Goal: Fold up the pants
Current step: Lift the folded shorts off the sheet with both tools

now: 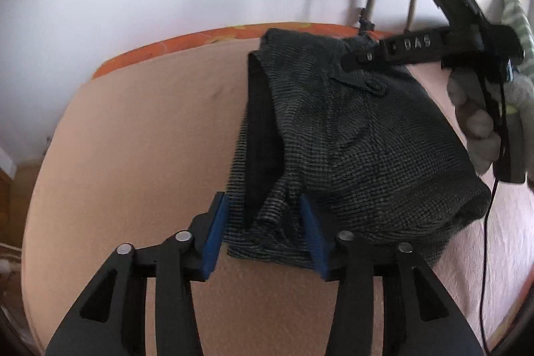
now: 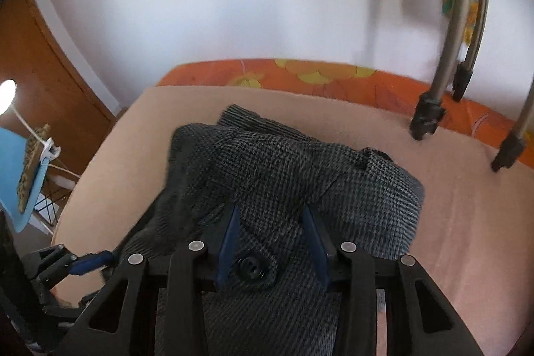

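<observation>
Grey houndstooth pants [image 1: 350,135] lie in a folded heap on a peach-covered bed [image 1: 140,155]. My left gripper [image 1: 265,216] has its blue pads wide apart around a bunched edge of the fabric, not pinching it. My right gripper [image 2: 272,226] also stands open, its pads on either side of the waistband and its black button [image 2: 252,267]. In the left wrist view the right gripper [image 1: 347,64] reaches over the pants' far end. In the right wrist view the left gripper [image 2: 110,256] touches the pants' left edge.
An orange flowered mattress edge [image 2: 333,79] runs along the bed's far side against a white wall. Metal stand legs [image 2: 427,119] rest on the bed at the far right. A wooden door [image 2: 43,82] and a blue chair [image 2: 20,182] are off the bed to the left.
</observation>
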A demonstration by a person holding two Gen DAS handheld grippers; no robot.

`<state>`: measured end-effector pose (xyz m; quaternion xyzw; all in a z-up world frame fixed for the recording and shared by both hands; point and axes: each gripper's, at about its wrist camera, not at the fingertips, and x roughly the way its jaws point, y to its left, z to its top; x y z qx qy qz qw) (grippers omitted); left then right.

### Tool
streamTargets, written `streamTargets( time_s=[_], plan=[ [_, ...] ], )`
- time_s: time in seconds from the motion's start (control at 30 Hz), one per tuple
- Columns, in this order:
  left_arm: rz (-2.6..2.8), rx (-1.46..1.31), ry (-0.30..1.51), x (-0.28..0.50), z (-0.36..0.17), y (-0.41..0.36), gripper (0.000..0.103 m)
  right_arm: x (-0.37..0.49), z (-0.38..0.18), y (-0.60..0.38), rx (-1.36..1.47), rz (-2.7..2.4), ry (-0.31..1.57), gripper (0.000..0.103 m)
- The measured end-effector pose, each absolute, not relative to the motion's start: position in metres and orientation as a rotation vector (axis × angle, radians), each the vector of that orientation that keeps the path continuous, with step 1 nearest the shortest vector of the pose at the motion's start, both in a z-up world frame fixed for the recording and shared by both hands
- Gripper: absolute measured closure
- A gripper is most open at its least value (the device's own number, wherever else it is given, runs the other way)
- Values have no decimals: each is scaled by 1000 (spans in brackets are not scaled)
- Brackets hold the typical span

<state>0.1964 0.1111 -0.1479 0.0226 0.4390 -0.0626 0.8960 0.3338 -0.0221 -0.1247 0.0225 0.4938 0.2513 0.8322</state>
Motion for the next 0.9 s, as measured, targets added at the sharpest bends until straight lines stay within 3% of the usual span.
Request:
streamTargets(
  time_s=[0.13, 0.17, 0.23, 0.27, 0.4, 0.53, 0.9],
  plan=[
    [-137, 35, 887, 191, -140, 113, 58, 331, -122, -24, 49, 539, 1040, 62],
    [-141, 21, 876, 188, -135, 114, 58, 328, -118, -29, 65, 538, 1032, 59],
    [-153, -29, 858, 182, -127, 121, 58, 324, -112, -42, 89, 518, 1015, 43],
    [-162, -75, 853, 179, -123, 126, 55, 321, -109, -52, 104, 509, 1005, 36],
    [-209, -326, 890, 176, -119, 151, 38, 318, -110, -83, 151, 491, 1030, 31],
    [-229, -570, 937, 183, -129, 165, 35, 328, -123, -111, 248, 473, 1080, 29],
    [-145, -664, 1068, 185, -155, 160, 29, 348, -153, -119, 422, 533, 1144, 27]
  ],
)
